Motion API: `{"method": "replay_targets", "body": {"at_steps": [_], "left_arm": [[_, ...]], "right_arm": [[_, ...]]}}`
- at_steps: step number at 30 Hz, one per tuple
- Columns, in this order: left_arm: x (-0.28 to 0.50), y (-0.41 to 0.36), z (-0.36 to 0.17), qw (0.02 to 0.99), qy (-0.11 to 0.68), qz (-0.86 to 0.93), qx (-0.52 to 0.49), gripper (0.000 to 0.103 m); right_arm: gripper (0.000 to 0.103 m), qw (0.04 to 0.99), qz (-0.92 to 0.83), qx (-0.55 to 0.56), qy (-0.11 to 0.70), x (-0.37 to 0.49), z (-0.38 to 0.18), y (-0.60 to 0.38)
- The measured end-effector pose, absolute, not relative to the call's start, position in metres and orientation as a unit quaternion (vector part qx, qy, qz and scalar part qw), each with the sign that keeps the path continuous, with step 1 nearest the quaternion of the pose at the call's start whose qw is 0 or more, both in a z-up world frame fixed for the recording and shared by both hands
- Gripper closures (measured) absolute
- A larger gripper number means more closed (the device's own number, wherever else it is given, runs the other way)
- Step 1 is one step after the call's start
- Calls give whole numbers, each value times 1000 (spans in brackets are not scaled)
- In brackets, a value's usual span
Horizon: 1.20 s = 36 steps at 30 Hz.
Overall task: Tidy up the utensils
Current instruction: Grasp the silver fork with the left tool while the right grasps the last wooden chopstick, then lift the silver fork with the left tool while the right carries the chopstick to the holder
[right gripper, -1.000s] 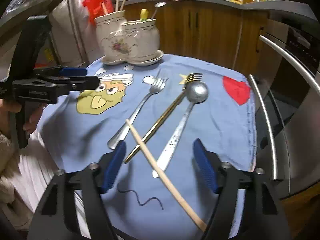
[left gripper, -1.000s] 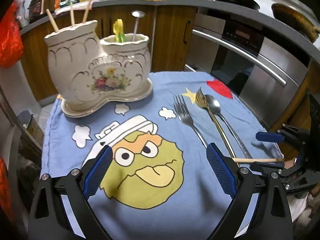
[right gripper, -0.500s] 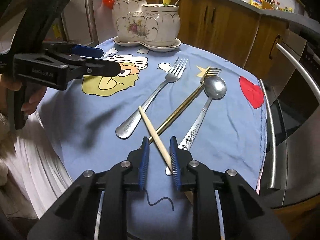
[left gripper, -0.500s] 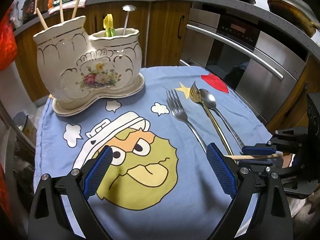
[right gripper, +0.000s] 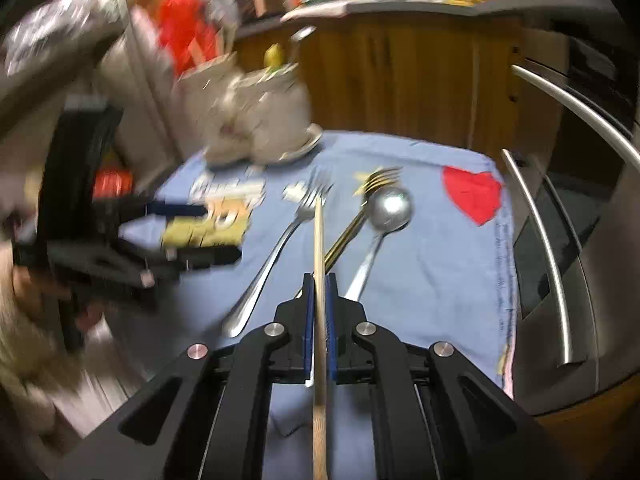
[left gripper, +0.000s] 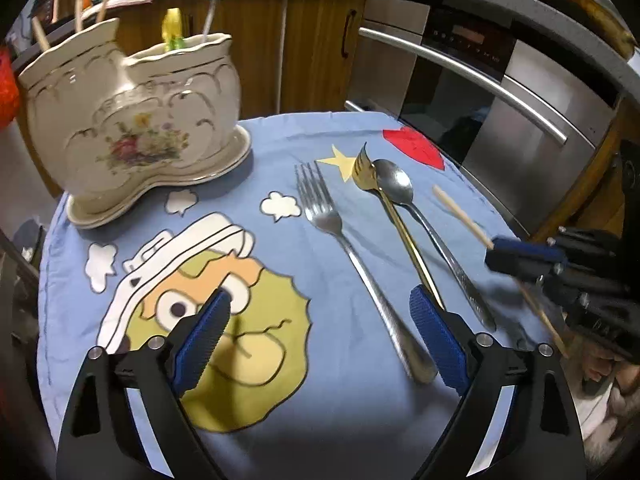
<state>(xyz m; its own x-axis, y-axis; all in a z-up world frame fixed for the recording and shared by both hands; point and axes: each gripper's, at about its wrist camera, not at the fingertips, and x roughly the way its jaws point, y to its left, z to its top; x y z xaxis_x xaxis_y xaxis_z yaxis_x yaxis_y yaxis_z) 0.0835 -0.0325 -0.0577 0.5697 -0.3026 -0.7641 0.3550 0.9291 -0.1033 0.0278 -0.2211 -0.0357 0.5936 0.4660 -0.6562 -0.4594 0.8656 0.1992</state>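
Note:
A pale wooden chopstick is clamped in my right gripper, which is shut on it and holds it off the cloth; in the left wrist view the chopstick sticks out of that gripper at the right. A silver fork, a gold fork and a silver spoon lie side by side on the blue cartoon cloth. My left gripper hovers over the cloth, its jaws wide and closing slightly, with the silver fork's handle end below, near the right pad. The two-pot ceramic holder stands at the back left with utensils in it.
A steel oven with a long bar handle runs along the right, close to the table edge. Wooden cabinets and a cluttered counter stand behind. A person's hand holds the left gripper at the table's left side.
My right gripper closed on the chopstick and lifted it off the forks, so it now points straight ahead. My left gripper moved in lower, closer to the forks.

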Motion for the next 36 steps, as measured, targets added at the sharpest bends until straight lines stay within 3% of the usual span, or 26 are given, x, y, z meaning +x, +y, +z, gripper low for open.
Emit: {"method": "replay_targets", "body": {"at_steps": [4, 7, 15, 18, 19, 24, 28, 36], "left_arm": [[97, -45, -59, 876, 446, -185, 11, 43], [105, -56, -64, 869, 462, -177, 10, 58], [119, -74, -73, 872, 465, -147, 42, 80], [119, -82, -74, 874, 460, -135, 71, 84], [117, -87, -75, 875, 456, -136, 90, 89], [114, -87, -76, 879, 440, -147, 109, 90], [110, -72, -73, 885, 429, -166, 73, 97], [96, -45, -52, 896, 405, -179, 31, 98]], "right_arm": [[98, 898, 248, 56, 359, 37, -34, -238], [98, 902, 247, 72, 346, 36, -28, -243], [98, 898, 252, 110, 345, 38, -27, -254], [98, 899, 252, 111, 341, 37, -26, -255], [98, 899, 252, 112, 339, 37, -25, -255], [98, 902, 250, 123, 330, 35, -24, -259], [98, 901, 250, 136, 326, 34, -23, -262], [98, 908, 241, 137, 314, 34, -21, -261]]}}
